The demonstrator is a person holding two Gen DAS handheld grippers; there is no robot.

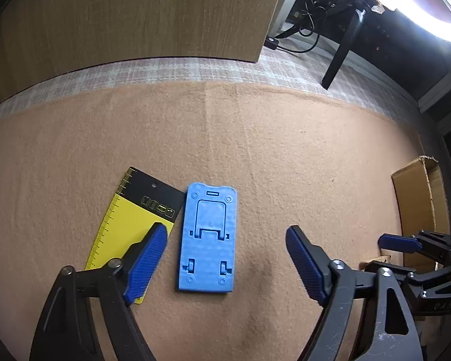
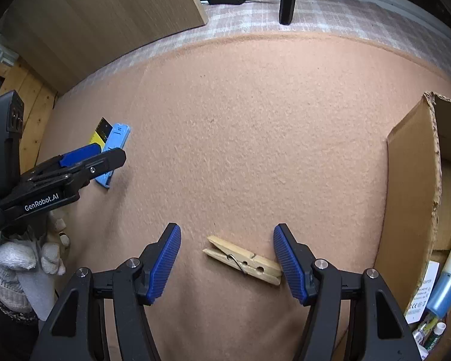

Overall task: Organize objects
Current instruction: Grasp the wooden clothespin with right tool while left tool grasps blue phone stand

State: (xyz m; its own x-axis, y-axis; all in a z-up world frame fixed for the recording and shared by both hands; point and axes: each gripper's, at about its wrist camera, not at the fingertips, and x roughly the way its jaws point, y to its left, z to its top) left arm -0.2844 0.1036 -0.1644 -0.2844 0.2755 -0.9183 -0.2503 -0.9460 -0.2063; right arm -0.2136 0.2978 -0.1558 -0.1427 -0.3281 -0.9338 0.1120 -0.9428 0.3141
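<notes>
The left tongs (image 1: 227,260) hang spread over the flat blue plastic phone stand (image 1: 208,237) on the felt-covered bench (image 1: 285,150), straddling it for a grip. The right tongs (image 2: 227,261) bracket the wooden clothespin (image 2: 243,259), gripping nothing, near the open cardboard box (image 2: 412,180).

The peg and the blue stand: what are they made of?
Peg: bare pale wood, visible grain, with a wire spring. Blue stand: apparently matte plastic, with moulded slots and a fine surface texture; possibly printed.
</notes>
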